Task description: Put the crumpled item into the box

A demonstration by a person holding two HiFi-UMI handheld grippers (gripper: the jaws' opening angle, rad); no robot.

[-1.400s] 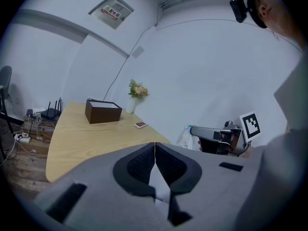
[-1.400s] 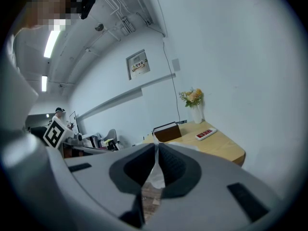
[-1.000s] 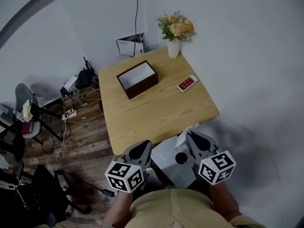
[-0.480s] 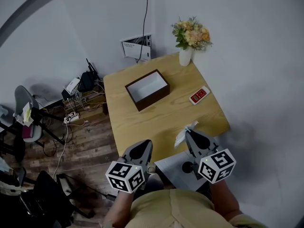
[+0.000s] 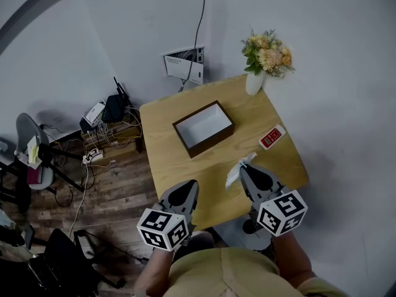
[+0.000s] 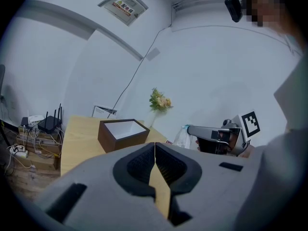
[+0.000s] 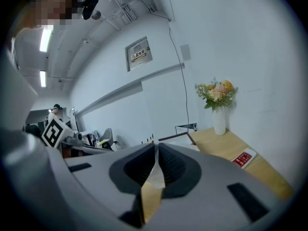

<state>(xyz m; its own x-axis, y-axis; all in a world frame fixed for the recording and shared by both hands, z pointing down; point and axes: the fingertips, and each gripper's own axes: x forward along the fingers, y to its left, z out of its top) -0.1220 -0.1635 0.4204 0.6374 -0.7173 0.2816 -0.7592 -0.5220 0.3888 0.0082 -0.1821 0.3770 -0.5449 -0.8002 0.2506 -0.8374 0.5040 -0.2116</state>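
My right tongs (image 5: pixel 243 167): pinching white crumpled item (image 5: pixel 235 172) above desk (image 5: pixel 179 166). Left tongs (image 5: pixel 192 184): pressed together. Brown box (image 5: pixel 213 142): open. Wall sign (image 7: pixel 137 55): print unreadable to me.

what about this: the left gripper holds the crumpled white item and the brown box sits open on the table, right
No: the head view shows the right gripper holding the crumpled white item. The brown box does sit open on the table.

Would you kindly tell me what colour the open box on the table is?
Dark brown outside, white inside; the head view shows the box best.
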